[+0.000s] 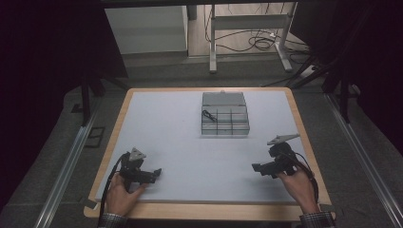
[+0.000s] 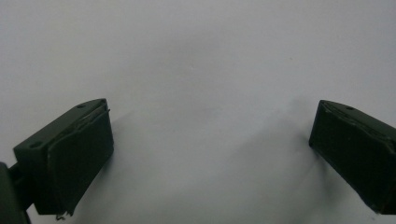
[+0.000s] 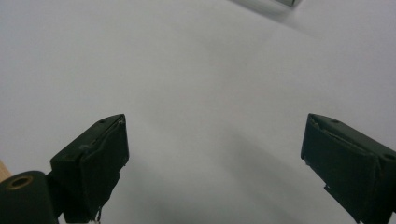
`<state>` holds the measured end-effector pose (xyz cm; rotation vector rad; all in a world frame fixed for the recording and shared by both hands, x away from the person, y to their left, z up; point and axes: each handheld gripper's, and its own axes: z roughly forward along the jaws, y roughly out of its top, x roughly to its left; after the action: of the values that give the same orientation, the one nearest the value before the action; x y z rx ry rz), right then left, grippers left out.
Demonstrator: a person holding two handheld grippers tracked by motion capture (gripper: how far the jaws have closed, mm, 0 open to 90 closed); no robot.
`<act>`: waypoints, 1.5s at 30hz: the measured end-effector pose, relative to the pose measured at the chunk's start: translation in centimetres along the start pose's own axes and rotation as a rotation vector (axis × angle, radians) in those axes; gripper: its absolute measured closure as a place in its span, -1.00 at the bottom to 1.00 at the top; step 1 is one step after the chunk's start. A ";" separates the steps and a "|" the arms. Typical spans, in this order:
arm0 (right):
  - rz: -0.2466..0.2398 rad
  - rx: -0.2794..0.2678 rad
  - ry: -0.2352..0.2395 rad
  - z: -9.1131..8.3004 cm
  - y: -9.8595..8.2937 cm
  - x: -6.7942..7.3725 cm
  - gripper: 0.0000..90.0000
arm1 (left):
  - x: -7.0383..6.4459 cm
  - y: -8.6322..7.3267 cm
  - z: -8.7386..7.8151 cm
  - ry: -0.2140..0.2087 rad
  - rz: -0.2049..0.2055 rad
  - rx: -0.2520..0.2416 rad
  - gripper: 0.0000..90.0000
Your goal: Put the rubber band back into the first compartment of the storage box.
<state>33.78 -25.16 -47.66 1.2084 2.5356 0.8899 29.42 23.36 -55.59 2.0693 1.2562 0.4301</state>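
Observation:
A clear plastic compartment box [image 1: 225, 114] lies open at the far middle of the white table [image 1: 190, 142], with a small dark item [image 1: 208, 115] in its left compartment. My left gripper [image 1: 154, 173] rests near the front left, held by a hand; its jaws stand wide apart over bare white surface [image 2: 210, 140], nothing between them. My right gripper [image 1: 257, 168] sits near the front right, also hand-held, jaws wide apart over the bare surface [image 3: 215, 140]. Both are well short of the box.
The table has a wooden rim [image 1: 294, 109]. Beyond it stand a metal desk frame [image 1: 247, 28] with cables on the floor and dark stands at both sides. A corner of the box [image 3: 285, 2] peeks in at the top of the right gripper view.

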 end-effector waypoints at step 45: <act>0.117 0.005 -0.112 -3.3 -8.4 -3.4 -0.86 | 0.0 0.0 0.0 0.000 0.001 0.000 -1.00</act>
<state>29.20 -33.26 -50.28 1.3792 2.4023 0.8156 29.42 23.36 -55.59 2.0695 1.2557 0.4306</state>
